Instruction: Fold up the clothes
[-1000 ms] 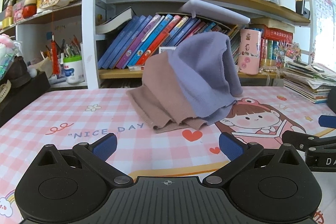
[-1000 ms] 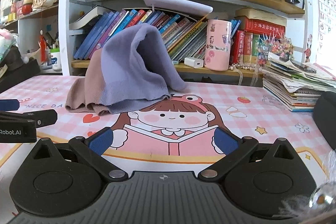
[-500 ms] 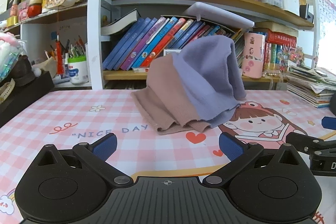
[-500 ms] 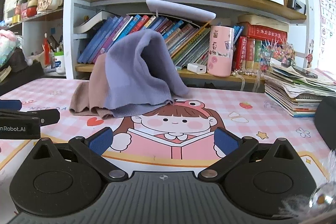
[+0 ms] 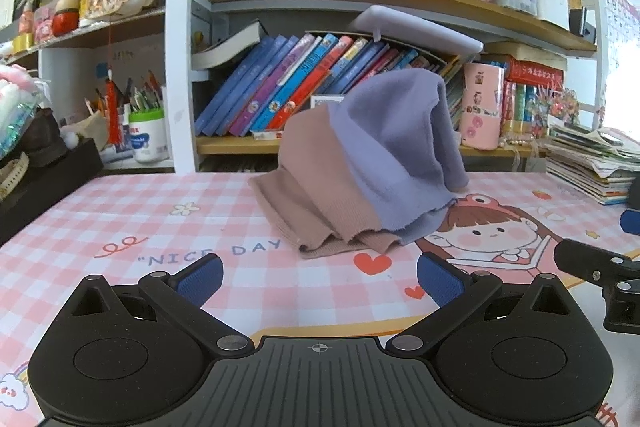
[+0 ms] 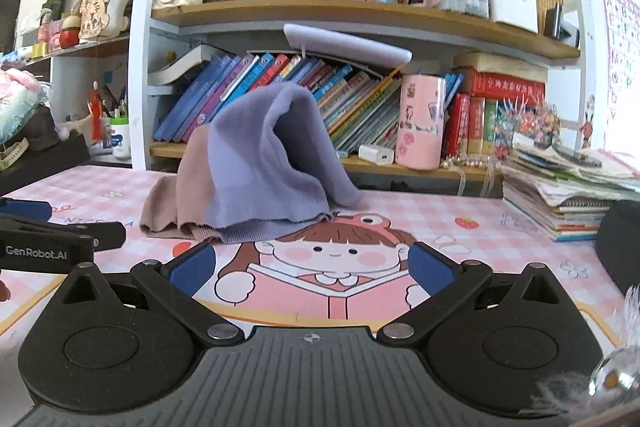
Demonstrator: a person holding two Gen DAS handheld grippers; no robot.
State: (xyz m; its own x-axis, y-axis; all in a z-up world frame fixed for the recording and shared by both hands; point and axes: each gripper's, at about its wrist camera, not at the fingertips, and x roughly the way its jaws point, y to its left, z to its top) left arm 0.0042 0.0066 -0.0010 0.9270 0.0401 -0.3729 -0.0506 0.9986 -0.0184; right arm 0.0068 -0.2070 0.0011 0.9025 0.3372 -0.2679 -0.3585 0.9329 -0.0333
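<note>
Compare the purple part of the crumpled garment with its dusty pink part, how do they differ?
The purple knitted section peaks highest and drapes toward the right, while the dusty pink ribbed section sits lower on the left. The purple hem is thin and wavy; the pink edge bunches in thick ribbed folds. Both lie heaped on the pink checked mat, untouched.

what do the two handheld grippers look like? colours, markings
Both match: the left gripper and right gripper have matte black linkage arms with round silver pivots, blue textured pads on the jaws and a ribbed grey housing bearing a small crosshair mark. White "GenRobot.AI" lettering runs along the left one's side. No cables, hands or sleeves visible.
</note>
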